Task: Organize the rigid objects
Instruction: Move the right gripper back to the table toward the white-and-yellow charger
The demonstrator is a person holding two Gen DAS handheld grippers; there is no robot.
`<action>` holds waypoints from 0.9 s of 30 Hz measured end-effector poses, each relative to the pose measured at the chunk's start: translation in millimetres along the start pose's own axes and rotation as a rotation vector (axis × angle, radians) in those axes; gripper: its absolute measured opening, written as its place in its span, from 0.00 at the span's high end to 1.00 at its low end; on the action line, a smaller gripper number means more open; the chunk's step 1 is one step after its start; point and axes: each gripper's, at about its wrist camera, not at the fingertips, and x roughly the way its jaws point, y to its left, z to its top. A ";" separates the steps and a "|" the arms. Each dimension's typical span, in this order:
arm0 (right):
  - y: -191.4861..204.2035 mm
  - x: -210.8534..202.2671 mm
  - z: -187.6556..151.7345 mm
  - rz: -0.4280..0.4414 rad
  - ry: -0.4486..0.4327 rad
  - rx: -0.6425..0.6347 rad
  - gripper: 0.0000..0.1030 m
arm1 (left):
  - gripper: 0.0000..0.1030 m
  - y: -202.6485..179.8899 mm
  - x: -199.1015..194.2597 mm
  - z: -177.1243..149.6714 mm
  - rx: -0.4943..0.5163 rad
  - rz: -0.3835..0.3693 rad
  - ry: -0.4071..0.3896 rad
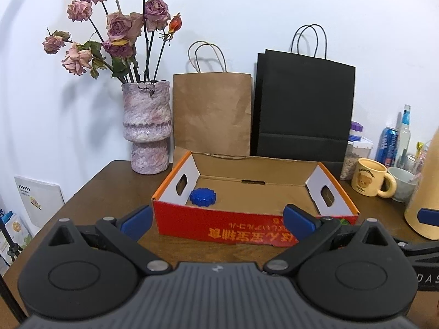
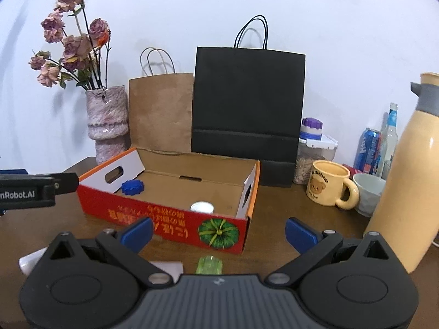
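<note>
Left gripper (image 1: 218,220): blue-padded fingers spread wide, nothing between them; held near the front wall of the box.

Right gripper (image 2: 218,233): blue-padded fingers spread wide, empty; held off the near right corner of the box.

Risks, as judged. The translucent green ridged plastic piece (image 2: 210,264) lies on the dark wooden table (image 2: 274,205) just in front of the box, low under the right gripper and partly cut off by its body; a descent aimed poorly could nudge it away instead of straddling it. The tall cream-yellow insulated flask (image 2: 406,170) stands close on the right, and a wide swing of the right gripper could strike it. The box is light cardboard and may slide if a finger catches its front wall.

Shallow open cardboard box, red outside with orange edges (image 1: 225,226): holds a blue scalloped plastic cap (image 1: 203,196) at its left end and a white round cap (image 2: 202,207) near the front wall, right of centre. The rest of its floor is bare.

Cream ceramic mug with bear print (image 2: 329,185), right of the box: contents not visible.

Mottled pink ceramic vase (image 1: 146,126), far left: dried pink roses.

Brown and black paper bags, far side, upright: contents hidden.
</note>
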 end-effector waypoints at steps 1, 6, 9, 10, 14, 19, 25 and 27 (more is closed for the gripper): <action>-0.5 -3.2 -2.5 -0.001 0.001 0.001 0.00 | 0.00 -0.4 -3.3 -1.9 0.002 0.000 0.001; -1.9 -19.8 -17.2 -0.001 0.007 -0.001 0.00 | 0.00 -0.4 -17.6 -14.0 0.004 -0.008 0.018; -4.5 -26.5 -26.4 0.000 0.017 -0.002 0.00 | 0.00 0.1 -24.2 -22.4 0.003 -0.005 0.029; -5.5 -28.7 -29.2 0.001 0.021 -0.003 0.00 | 0.00 0.2 -26.0 -25.3 0.003 -0.005 0.035; -7.9 -38.2 -40.0 -0.001 0.030 -0.008 0.00 | 0.00 0.3 -34.0 -37.7 0.005 0.000 0.054; -9.5 -50.4 -55.5 0.004 0.041 -0.022 0.00 | 0.00 -1.4 -44.0 -53.1 0.014 -0.007 0.074; -7.6 -60.3 -70.6 0.004 0.060 -0.046 0.00 | 0.00 -8.0 -52.9 -68.1 0.036 -0.018 0.098; -6.4 -62.4 -75.6 0.004 0.068 -0.056 0.00 | 0.00 -10.4 -54.9 -73.5 0.044 -0.024 0.106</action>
